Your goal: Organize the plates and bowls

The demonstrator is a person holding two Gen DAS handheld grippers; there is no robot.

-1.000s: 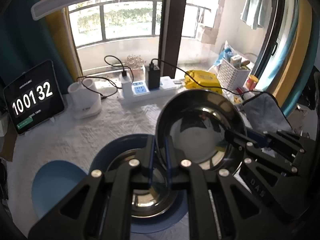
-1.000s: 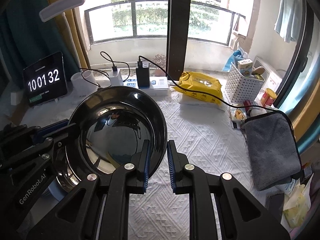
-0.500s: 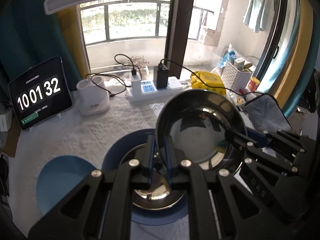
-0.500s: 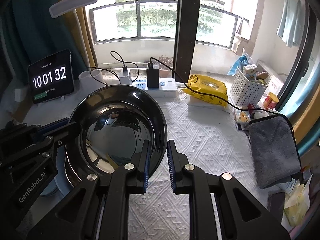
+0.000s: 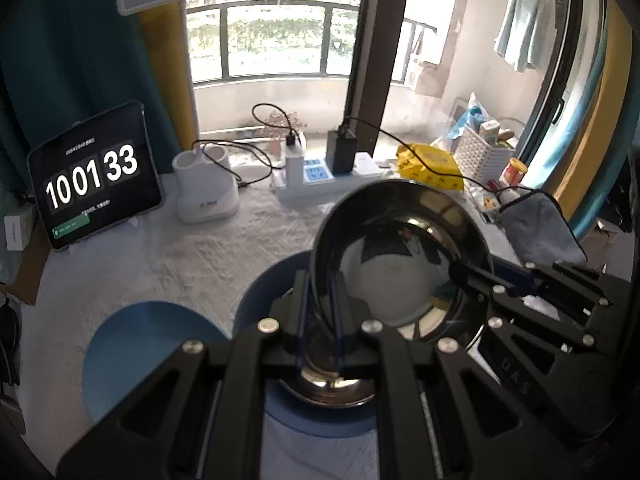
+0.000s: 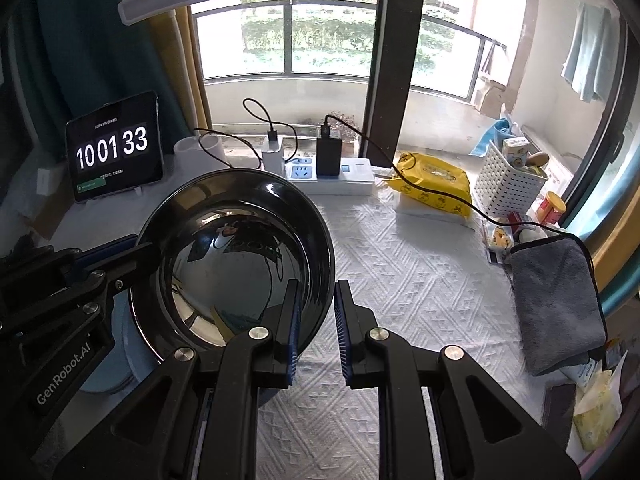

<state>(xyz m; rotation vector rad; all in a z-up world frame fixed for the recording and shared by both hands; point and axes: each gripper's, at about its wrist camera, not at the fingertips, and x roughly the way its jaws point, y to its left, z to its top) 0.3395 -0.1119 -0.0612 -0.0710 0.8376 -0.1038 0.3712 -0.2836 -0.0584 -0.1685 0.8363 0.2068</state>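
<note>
left gripper (image 5: 320,320), seen from the left wrist camera, is clenched on the near rim of a steel bowl (image 5: 400,256), one finger inside the rim and one outside. the bowl is held tilted above a second steel bowl (image 5: 336,388) that sits on a dark blue plate (image 5: 264,292). a lighter blue plate (image 5: 136,352) lies just beside it on the white-covered desk (image 5: 200,256). the right gripper (image 5: 472,276) clamps the bowl's far right rim. behind stand a tablet clock (image 5: 94,174), a white holder (image 5: 206,190), a power strip (image 5: 320,184), a yellow packet (image 5: 432,164) and a grey cloth (image 5: 540,228).

from the right wrist camera, the right gripper (image 6: 316,320) grasps the same steel bowl (image 6: 236,256) by its near right rim, the left finger inside and the right finger outside. the left gripper (image 6: 136,252) holds the opposite rim. a pale blue plate (image 6: 120,360) shows beneath the bowl at left. a white basket (image 6: 508,180) stands near the yellow packet (image 6: 436,184), with the grey cloth (image 6: 556,304) on the desk (image 6: 420,280) at right.
</note>
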